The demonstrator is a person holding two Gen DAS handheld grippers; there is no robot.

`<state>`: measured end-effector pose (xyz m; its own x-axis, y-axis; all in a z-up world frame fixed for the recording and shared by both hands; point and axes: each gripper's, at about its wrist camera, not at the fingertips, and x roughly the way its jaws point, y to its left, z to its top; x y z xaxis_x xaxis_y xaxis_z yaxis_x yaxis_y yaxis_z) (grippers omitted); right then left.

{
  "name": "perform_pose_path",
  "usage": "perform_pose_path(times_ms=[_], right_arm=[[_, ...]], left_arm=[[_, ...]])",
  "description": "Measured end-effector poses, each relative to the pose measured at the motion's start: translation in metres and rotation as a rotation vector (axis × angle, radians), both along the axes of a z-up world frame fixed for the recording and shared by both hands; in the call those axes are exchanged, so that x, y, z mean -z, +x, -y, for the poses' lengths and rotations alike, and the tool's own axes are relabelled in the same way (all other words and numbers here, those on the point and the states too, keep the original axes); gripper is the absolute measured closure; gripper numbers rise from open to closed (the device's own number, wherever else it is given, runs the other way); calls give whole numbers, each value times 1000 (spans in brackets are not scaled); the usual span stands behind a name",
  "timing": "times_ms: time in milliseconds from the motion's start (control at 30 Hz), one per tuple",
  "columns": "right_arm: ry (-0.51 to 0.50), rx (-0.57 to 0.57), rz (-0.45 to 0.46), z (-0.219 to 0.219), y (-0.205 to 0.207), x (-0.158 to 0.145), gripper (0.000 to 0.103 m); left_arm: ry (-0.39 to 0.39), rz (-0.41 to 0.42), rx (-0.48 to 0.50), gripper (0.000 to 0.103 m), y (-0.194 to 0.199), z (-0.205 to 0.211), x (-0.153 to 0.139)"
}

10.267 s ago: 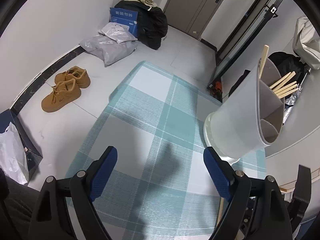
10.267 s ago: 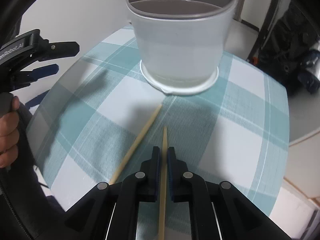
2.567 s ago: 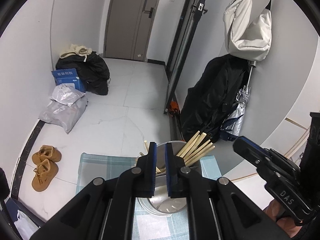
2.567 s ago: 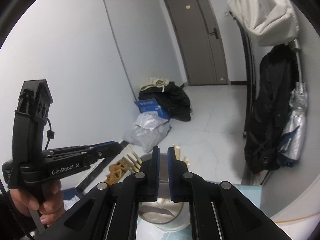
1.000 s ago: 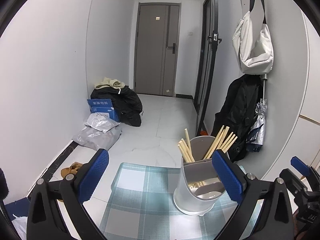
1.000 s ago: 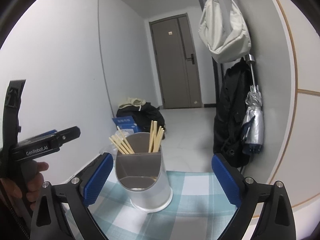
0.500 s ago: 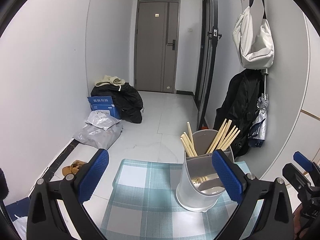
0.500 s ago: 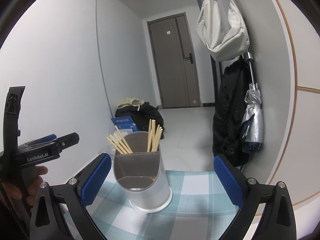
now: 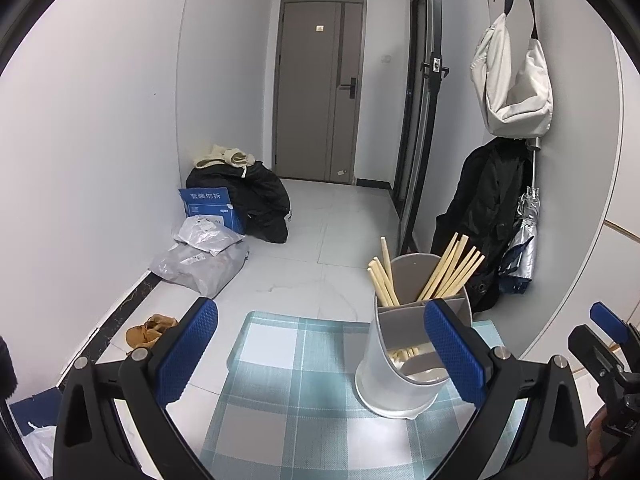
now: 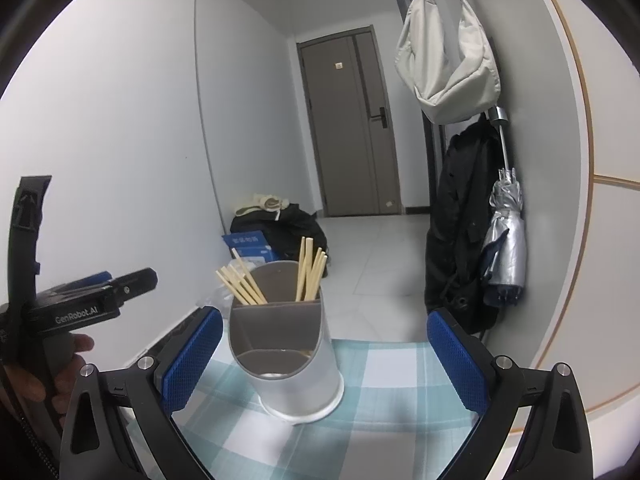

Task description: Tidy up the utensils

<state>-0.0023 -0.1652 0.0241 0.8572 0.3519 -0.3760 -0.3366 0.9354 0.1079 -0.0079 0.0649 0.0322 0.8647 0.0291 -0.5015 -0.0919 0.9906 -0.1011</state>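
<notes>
A grey-white utensil holder (image 9: 404,364) (image 10: 286,360) stands upright on the teal checked tablecloth (image 9: 288,392) (image 10: 384,380). Several wooden chopsticks (image 9: 448,268) (image 10: 308,276) lean in its two back compartments; its low front compartment looks bare. My left gripper (image 9: 320,352) is open and held back from the holder, nothing between its blue pads (image 9: 188,348). My right gripper (image 10: 324,356) is open too, with the holder seen between its spread fingers (image 10: 456,356) but farther off. The left gripper (image 10: 92,300) also shows at the left of the right wrist view, in a hand.
Beyond the table's far edge lie white floor tiles, grey parcel bags (image 9: 204,256), a blue box (image 9: 208,204), black bags (image 9: 256,196) and tan shoes (image 9: 152,328). A black coat (image 9: 484,216), a folded umbrella (image 10: 504,240) and a white bag (image 10: 448,52) hang on the right wall.
Since a second ago both grippers stay open and have drifted only slightly. Before that both were shut over the holder, and earlier the right one held a chopstick off the table.
</notes>
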Motion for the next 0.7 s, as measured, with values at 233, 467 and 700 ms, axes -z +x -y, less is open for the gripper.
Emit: perform_pose_path(times_ms=[233,467,700], right_arm=[[-1,-8,-3,-1,-1,0,0],[2,-7,-10,0,0,1,0],[1,-6,-10,-1,-1,1,0]], left_arm=[[2,-3,13,3,-3,4,2],[-10,-13,12,3,-2,3,3],[-33,-37,12,3,-1,3,7]])
